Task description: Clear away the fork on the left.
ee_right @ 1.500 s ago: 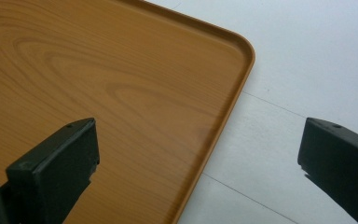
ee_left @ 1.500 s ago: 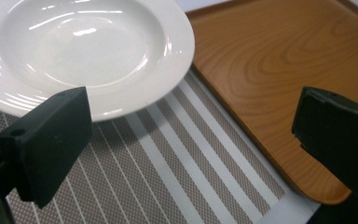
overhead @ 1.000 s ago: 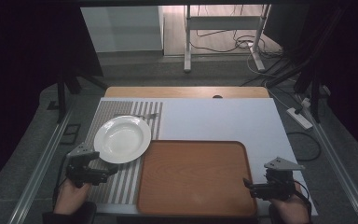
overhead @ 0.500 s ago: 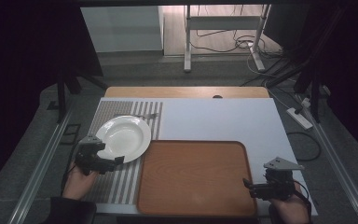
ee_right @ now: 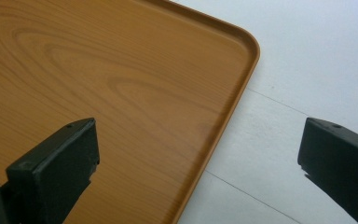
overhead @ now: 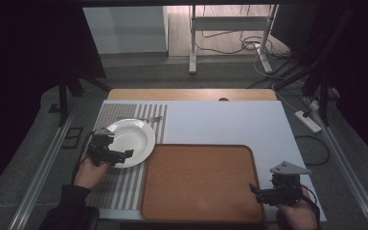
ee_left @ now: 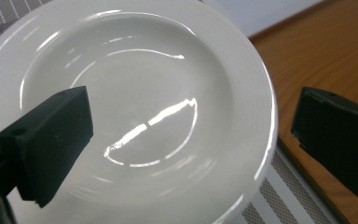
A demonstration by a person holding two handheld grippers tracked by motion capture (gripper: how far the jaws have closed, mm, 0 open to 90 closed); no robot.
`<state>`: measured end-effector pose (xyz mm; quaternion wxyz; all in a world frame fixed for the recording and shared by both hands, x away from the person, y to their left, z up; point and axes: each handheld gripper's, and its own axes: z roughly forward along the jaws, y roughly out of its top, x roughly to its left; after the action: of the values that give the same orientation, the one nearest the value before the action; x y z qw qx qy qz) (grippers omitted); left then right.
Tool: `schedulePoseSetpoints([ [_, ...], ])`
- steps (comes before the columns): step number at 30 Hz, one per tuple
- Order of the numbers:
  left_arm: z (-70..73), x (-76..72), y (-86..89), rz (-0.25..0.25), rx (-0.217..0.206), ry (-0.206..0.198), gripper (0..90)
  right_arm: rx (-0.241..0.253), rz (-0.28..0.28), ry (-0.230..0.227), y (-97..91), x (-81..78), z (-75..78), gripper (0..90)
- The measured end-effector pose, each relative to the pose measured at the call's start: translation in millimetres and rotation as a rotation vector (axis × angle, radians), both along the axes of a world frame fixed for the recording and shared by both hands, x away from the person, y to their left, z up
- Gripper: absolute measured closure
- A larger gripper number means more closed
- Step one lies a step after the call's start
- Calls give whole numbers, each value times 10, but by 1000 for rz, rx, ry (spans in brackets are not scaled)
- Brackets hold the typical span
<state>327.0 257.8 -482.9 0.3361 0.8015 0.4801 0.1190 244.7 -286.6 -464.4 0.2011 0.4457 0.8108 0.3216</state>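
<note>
A white plate (overhead: 132,139) lies on a striped placemat (overhead: 124,182) at the left of the table. My left gripper (overhead: 127,154) hovers over the plate's near rim, jaws wide open. In the left gripper view the plate (ee_left: 135,107) spans the space between the jaws, one jaw over its bowl and the other past its rim, above the wooden tray (ee_left: 335,60). The large wooden tray (overhead: 201,182) lies bare in the middle front. My right gripper (overhead: 255,190) is open at the tray's near right corner, straddling the tray rim (ee_right: 228,112).
A fork (overhead: 141,119) lies on the placemat behind the plate. The white table surface (overhead: 225,122) stretches behind the tray, with a wooden strip (overhead: 191,94) at the far edge. A power strip (overhead: 307,121) and cables lie on the floor at the right.
My left gripper has moved forward and right, from the placemat's near left part to over the plate's near rim. The right gripper has stayed put.
</note>
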Motion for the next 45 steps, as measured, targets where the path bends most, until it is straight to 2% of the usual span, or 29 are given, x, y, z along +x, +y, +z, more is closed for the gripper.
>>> schedulePoseSetpoints([
  [5,-8,175,22,8,-19,2,3,-1,1,2,5,2,-3,0],
  [14,-15,395,51,6,-58,6,0,-3,4,6,6,5,-4,0],
  [18,-21,470,71,9,-62,9,0,-5,5,6,8,5,-5,0],
  [24,-48,667,127,31,-68,20,0,-6,8,8,9,7,-6,0],
  [26,-52,697,133,34,-67,22,0,-7,8,9,9,8,-7,0],
  [35,-93,1022,180,59,-66,36,0,-10,11,10,11,11,-10,0],
  [39,-118,1104,188,65,-62,47,0,-10,12,12,13,11,-11,0],
  [42,-135,1196,186,65,-35,52,35,-11,13,14,13,12,-11,0],
  [45,-135,1239,190,71,-27,50,78,-11,13,14,14,12,-12,0],
])
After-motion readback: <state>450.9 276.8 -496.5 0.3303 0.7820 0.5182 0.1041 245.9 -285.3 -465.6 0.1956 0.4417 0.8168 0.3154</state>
